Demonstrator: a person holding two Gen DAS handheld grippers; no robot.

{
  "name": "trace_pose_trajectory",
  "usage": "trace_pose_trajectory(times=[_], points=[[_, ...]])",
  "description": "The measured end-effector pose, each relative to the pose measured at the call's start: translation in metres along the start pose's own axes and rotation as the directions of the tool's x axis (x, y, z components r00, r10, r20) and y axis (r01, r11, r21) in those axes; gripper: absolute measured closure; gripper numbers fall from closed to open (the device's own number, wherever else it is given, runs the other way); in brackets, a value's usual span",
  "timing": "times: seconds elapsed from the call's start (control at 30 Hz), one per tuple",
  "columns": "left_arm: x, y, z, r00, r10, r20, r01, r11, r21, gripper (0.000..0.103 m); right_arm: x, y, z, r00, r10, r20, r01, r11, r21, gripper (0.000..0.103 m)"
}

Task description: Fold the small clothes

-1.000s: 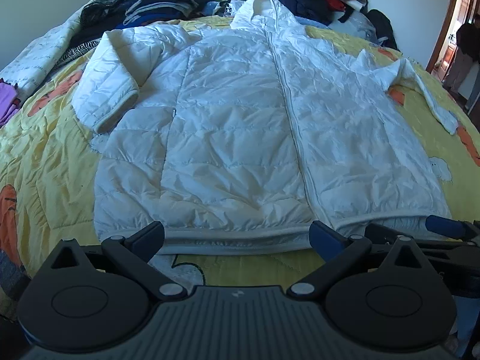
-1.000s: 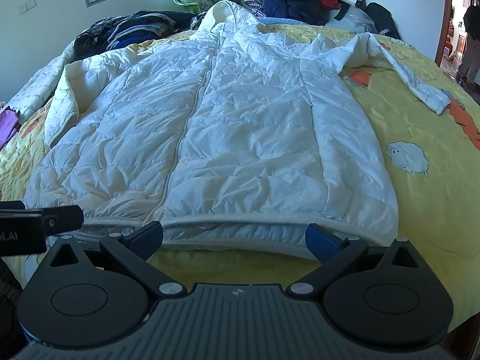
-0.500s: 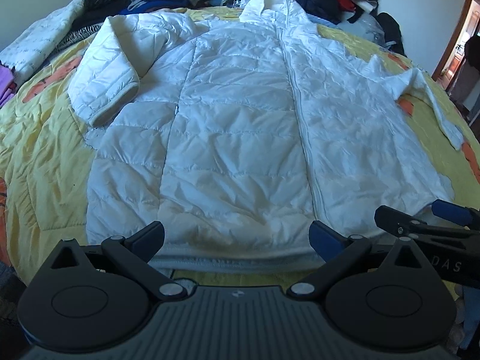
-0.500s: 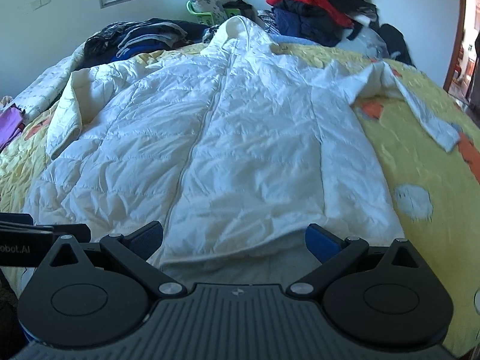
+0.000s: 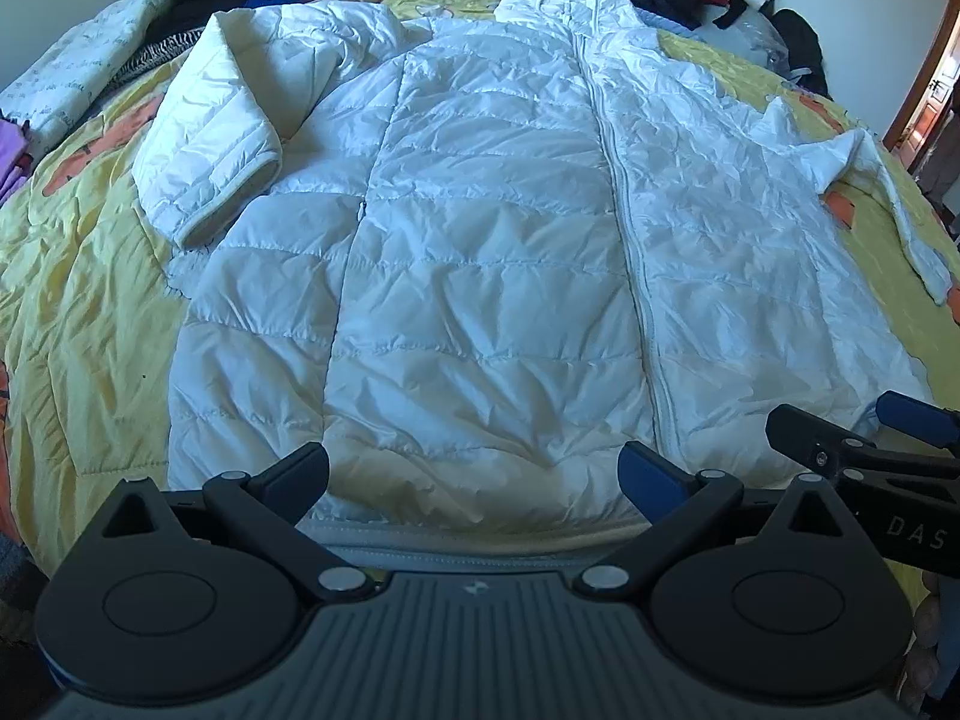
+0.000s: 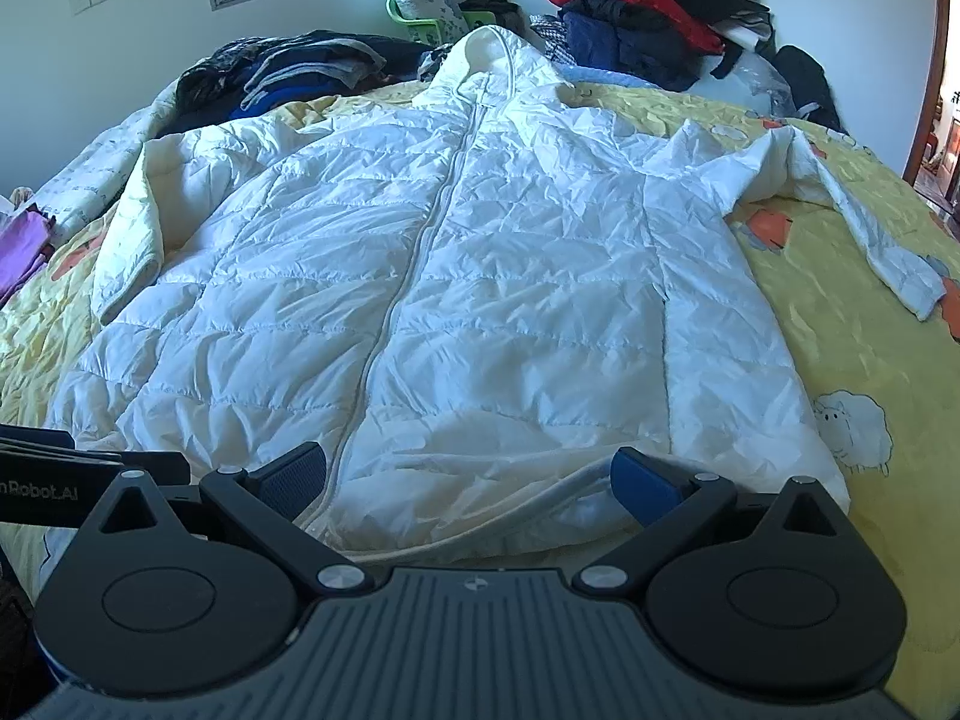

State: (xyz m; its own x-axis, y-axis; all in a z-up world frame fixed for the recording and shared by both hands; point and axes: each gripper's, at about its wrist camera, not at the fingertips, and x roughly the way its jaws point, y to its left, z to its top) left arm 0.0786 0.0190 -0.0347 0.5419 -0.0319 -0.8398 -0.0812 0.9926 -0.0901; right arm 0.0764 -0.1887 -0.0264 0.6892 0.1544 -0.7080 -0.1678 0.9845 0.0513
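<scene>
Both sets of fingers spread wide, gripping nothing: my left gripper [image 5: 474, 474] and right gripper [image 6: 468, 474] sit at the white jacket's [image 5: 480, 252] hem. Jacket lies flat, zipped, on the yellow bedspread [image 6: 840, 312]. Beyond its hood, clothes pile [image 6: 636, 18] heaped. Hem partly hidden behind gripper bodies.

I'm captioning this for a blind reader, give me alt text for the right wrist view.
A white puffer jacket lies zipped and spread flat on a yellow quilt, with the open right gripper at its hem. Piled clothes sit behind.
</scene>
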Motion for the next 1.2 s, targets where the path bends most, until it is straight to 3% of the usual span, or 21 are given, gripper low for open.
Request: trace_pose_trajectory(times=[0.93, 1.07, 1.2], points=[[0.041, 0.007, 0.034, 0.998, -0.002, -0.065, 0.001, 1.000, -0.019, 0.000, 0.040, -0.002, 0.026, 0.997, 0.044, -0.062, -0.045, 0.999, -0.010, 0.001], [0.050, 0.010, 0.046, 0.997, -0.024, -0.077, 0.022, 0.999, -0.027, 0.000, 0.048, -0.011, 0.043, 0.994, 0.087, -0.066, -0.087, 0.996, 0.011, 0.001], [0.064, 0.010, 0.064, 0.997, -0.010, -0.071, 0.008, 1.000, -0.026, 0.000, 0.066, -0.022, 0.074, 0.997, 0.068, -0.042, -0.069, 0.998, -0.010, 0.001]])
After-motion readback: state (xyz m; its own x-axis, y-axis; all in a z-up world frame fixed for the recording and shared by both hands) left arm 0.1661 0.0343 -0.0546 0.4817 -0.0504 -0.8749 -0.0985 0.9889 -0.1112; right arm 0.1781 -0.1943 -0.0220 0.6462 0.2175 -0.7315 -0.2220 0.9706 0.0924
